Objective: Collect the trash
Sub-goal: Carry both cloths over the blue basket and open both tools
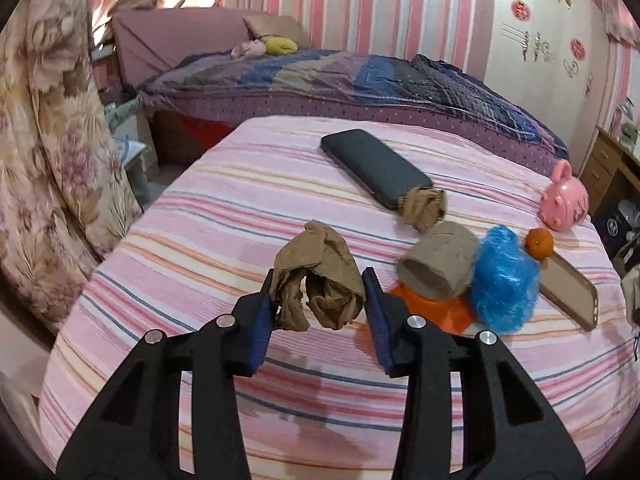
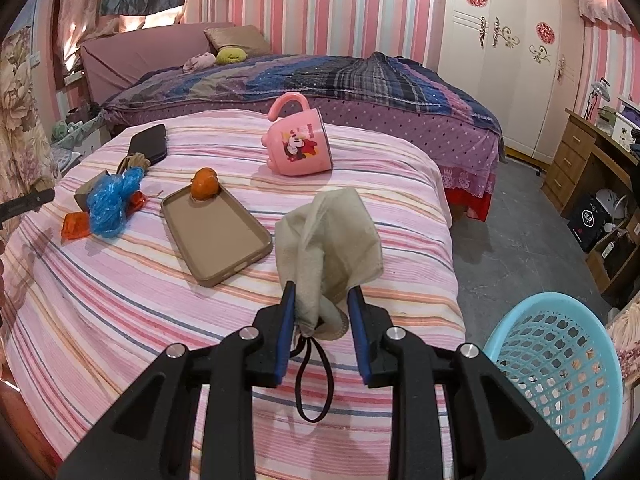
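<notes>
Left wrist view: the left gripper (image 1: 318, 300) is clamped on a crumpled brown paper (image 1: 318, 280) above the striped bed (image 1: 200, 220); the right gripper (image 2: 322, 304) grips a grey mask (image 2: 328, 240) near the bed's right edge, beside the blue basket (image 2: 560, 364). I judge neither binned yet; brown wad (image 1: 424, 206), cardboard tube (image 1: 438, 260), blue plastic (image 1: 504, 280) and orange wrapper (image 1: 452, 312) remain

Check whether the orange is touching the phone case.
Touching. The right wrist view shows the orange sitting on the far end of the phone case, resting inside its rim with no gap between them.
</notes>
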`<state>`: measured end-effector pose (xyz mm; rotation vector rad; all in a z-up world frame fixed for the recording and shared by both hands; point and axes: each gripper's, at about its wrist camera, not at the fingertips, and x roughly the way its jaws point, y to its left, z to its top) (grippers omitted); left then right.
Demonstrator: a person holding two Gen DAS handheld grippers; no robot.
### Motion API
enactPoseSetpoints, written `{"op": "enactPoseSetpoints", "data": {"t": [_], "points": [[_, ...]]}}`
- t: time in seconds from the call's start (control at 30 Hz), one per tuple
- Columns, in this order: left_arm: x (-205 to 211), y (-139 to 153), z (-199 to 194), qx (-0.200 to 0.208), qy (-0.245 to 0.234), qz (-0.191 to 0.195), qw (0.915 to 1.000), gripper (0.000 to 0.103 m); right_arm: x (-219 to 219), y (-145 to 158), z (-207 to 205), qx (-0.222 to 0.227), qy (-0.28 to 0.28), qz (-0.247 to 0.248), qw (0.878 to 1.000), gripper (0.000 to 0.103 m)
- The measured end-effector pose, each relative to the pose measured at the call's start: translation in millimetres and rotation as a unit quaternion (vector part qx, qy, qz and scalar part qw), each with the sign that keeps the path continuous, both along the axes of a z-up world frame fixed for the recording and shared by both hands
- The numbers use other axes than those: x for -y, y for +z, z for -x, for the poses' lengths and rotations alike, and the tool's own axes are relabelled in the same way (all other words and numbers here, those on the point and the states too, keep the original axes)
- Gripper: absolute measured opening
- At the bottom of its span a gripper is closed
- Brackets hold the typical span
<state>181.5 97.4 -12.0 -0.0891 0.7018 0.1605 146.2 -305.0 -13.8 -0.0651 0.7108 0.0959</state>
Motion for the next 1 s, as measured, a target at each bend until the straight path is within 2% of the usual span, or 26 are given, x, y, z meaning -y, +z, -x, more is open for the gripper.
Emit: {"op": "enactPoseSetpoints", "data": {"t": [0.1, 0.27, 0.47, 0.63, 0.77, 0.87, 1.0], "points": [[23.9, 9.4, 6.4, 0.010, -0.015, -0.018, 0.9997, 0.040, 3.6, 1.4, 1.7, 0.002, -0.001, -0.003, 1.000, 0.027], [89.6, 24.6, 18.0, 0.023, -0.065, -0.035, 0.9970, 0.040, 22.7, 8.2, 13.1, 0.014, -0.014, -0.009, 1.000, 0.027], [178.2, 23.9, 33.0, 0.018, -0.138, -0.011, 0.9902, 0.040, 64.3, 18.3, 31.6, 0.033, -0.051, -0.021, 0.998, 0.027], [250.7, 17.9, 44.1, 0.022, -0.184, -0.025, 0.9823, 0.040, 118.9, 25.0, 52.5, 0.045, -0.104, -0.017, 0.993, 0.027], [298.7, 17.6, 49.4, 0.019, -0.219, -0.008, 0.9755, 0.040, 157.6, 24.1, 64.7, 0.046, -0.152, -0.011, 0.987, 0.027], [337.7, 17.4, 56.1, 0.017, -0.247, -0.005, 0.9688, 0.040, 190.1, 17.9, 79.5, 0.041, -0.203, -0.008, 0.978, 0.027], [391.9, 15.6, 66.2, 0.014, -0.291, -0.006, 0.9567, 0.040, 212.6, 13.0, 85.5, 0.031, -0.230, 0.008, 0.973, 0.027]]}}
